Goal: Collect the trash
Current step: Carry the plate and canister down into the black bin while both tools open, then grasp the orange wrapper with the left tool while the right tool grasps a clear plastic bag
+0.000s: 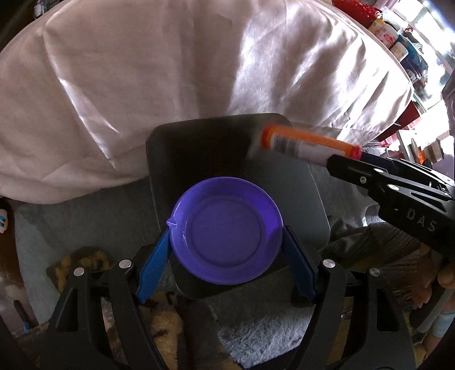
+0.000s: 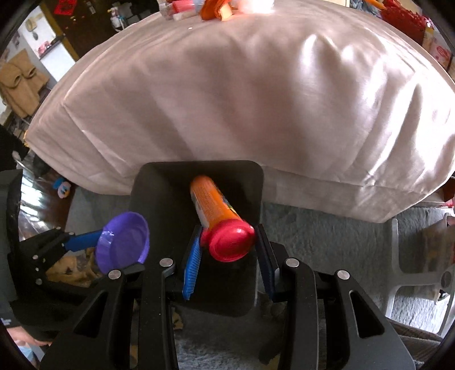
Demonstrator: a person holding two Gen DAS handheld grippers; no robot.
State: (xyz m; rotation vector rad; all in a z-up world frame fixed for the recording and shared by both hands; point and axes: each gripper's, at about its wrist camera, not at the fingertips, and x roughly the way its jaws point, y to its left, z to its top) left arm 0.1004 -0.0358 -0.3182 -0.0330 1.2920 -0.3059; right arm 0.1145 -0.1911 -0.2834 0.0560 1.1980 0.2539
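My left gripper is shut on a purple plastic lid and holds it flat above the open black bin. The lid also shows in the right wrist view, at the bin's left edge. My right gripper is shut on the red-capped end of an orange tube. The tube points forward and down into the black bin. In the left wrist view the tube reaches over the bin's far right corner, held by the right gripper's black fingers.
A table draped in a white cloth stands just behind the bin, with bottles and packets on top. The bin stands on a pale fluffy rug. A white chair base is at the right.
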